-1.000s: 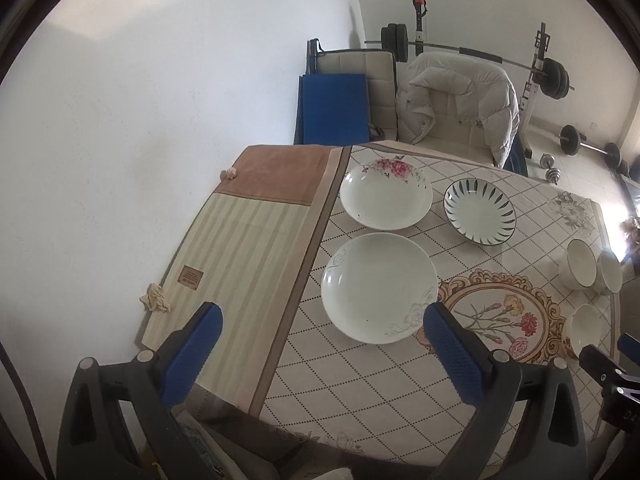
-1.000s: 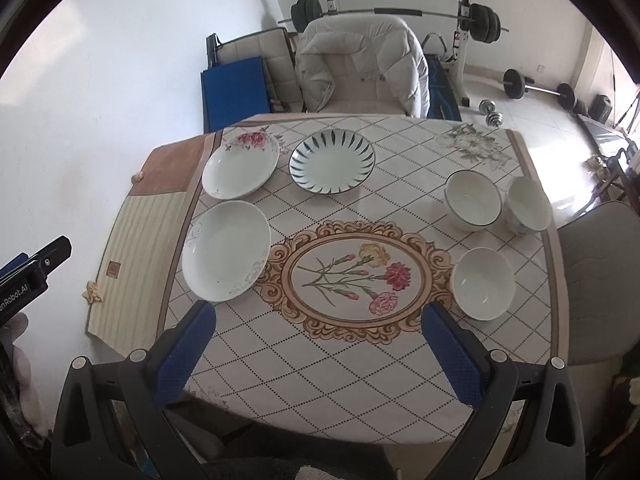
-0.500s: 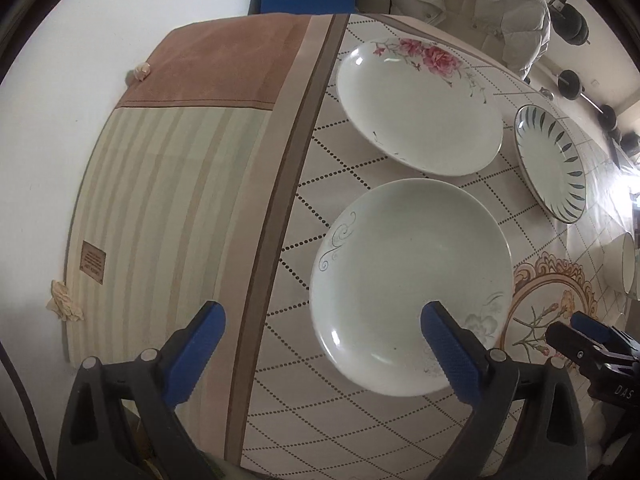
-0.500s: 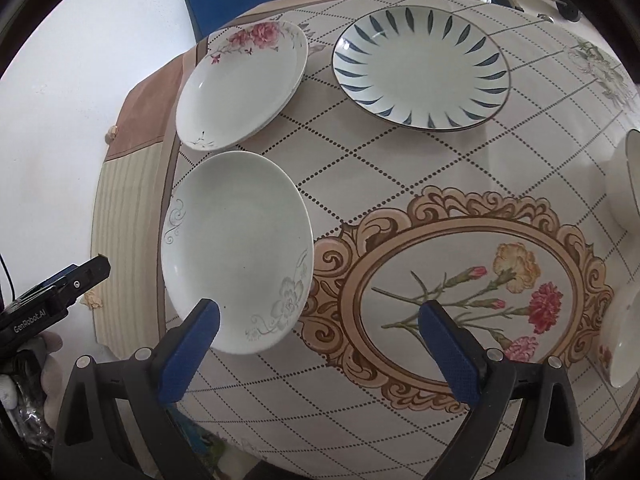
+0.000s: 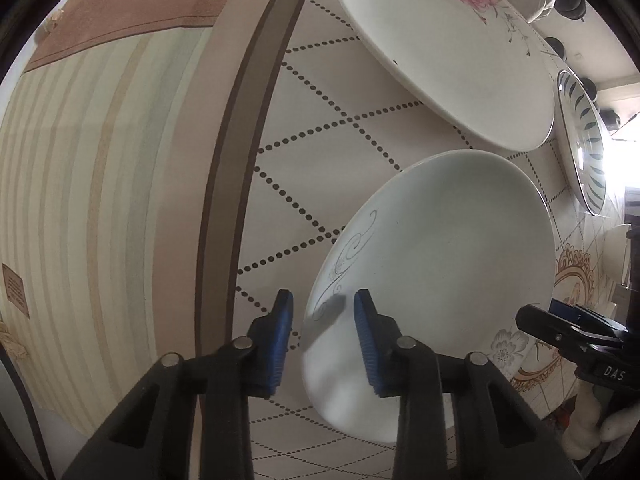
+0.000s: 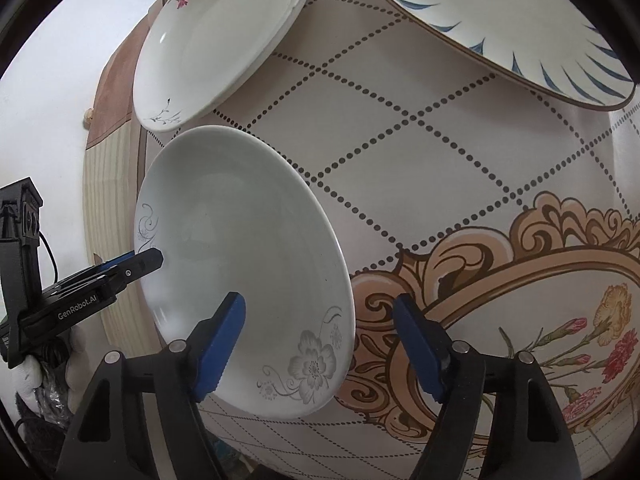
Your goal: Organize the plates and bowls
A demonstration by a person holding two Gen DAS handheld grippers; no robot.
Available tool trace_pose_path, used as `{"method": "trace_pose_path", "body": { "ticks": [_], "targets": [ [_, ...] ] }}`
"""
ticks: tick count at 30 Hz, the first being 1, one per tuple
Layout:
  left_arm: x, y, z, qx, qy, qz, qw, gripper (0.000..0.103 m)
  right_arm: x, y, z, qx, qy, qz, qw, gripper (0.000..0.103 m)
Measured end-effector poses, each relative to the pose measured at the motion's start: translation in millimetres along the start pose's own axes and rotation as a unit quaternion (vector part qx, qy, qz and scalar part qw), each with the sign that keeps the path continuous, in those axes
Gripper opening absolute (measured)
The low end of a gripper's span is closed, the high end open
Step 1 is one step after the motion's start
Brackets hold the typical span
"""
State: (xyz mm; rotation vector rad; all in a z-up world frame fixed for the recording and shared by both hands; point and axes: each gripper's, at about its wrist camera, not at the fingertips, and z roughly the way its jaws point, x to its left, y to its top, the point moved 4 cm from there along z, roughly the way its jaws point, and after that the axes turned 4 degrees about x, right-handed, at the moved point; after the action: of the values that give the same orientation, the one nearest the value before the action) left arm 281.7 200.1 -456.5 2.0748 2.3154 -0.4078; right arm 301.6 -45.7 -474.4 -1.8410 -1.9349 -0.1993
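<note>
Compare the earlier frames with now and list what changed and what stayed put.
Both tongs dropped toward the pale plate. The left tongs have just been closing across its left rim; the right tongs have just been closing across its right rim, pads not yet touching. The rose plate and blue-leaf plate stayed put.

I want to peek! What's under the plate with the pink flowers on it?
The pink-flower plate seems to sit on a second white plate; its rim peeks out. Under both lies the dotted tablecloth. The cloth directly beneath them is covered, so anything there can't be seen.

Black grippers (image 5: 323, 328), ribbed blue fingers (image 6: 416, 340)
</note>
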Motion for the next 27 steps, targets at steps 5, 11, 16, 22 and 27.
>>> {"method": "trace_pose_path", "body": {
  "ticks": [5, 11, 16, 22, 27],
  "targets": [
    [-1.3, -3.2, -1.3, -0.013, -0.008, 0.001, 0.9999, 0.021, -3.4, 2.5, 7.6, 0.007, 0.026, 0.012, 1.0, 0.038],
    [2.2, -8.5, -12.8, -0.026, 0.001, 0.008, 0.9996, 0.016, -6.7, 3.9, 11.5, 0.002, 0.013, 0.02, 1.0, 0.018],
    [0.6, -11.8, -26.4, -0.034, 0.003, 0.003, 0.9994, 0.012, -4.3, 1.8, 9.2, -0.003, 0.013, 0.017, 1.0, 0.017],
    [-9.4, -18.0, -41.3, -0.043, 0.0, 0.01, 0.999, 0.012, -14.5, -7.7, -3.8, -0.015, 0.023, 0.024, 0.999, 0.016],
    [-27.4, -24.4, -54.1, -0.049, 0.0, 0.025, 0.9985, 0.012, -26.1, -14.0, -16.0, -0.027, 0.025, 0.03, 0.999, 0.016]
  ]
}}
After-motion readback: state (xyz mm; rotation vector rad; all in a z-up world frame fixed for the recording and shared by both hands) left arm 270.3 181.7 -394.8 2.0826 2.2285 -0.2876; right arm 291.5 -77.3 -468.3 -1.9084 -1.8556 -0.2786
